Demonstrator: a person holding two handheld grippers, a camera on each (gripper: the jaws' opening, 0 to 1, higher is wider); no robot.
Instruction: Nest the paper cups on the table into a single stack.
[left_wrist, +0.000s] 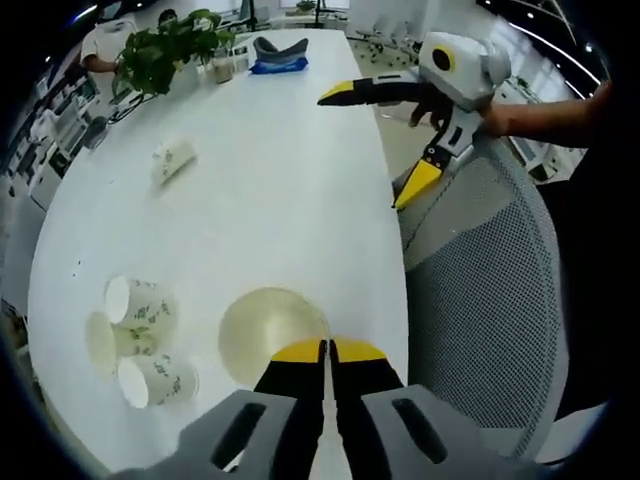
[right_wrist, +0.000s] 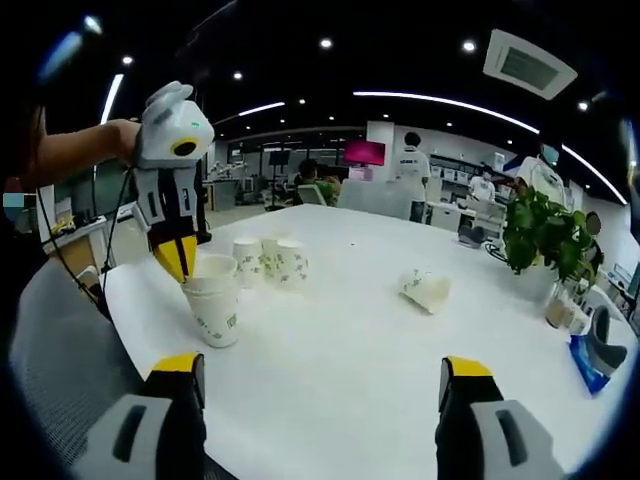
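Note:
A paper cup (left_wrist: 268, 335), seen from above in the left gripper view, stands upright near the table edge, and my left gripper (left_wrist: 327, 350) is shut on its near rim. In the right gripper view this cup (right_wrist: 213, 305) looks like two nested, with the left gripper (right_wrist: 180, 268) pinching the rim from above. Three more upright cups (left_wrist: 135, 335) cluster beside it, also seen as a cup cluster (right_wrist: 270, 260). One cup (left_wrist: 172, 160) lies on its side further off, the tipped cup (right_wrist: 428, 290). My right gripper (right_wrist: 320, 370) is wide open and holds nothing; the right gripper (left_wrist: 372, 145) hovers past the table edge.
The white table (left_wrist: 280, 200) is long and rounded. A grey mesh chair (left_wrist: 490, 290) stands close against its edge. A potted plant (left_wrist: 170, 50) and a blue object (left_wrist: 280, 65) sit at the far end. People stand in the office beyond.

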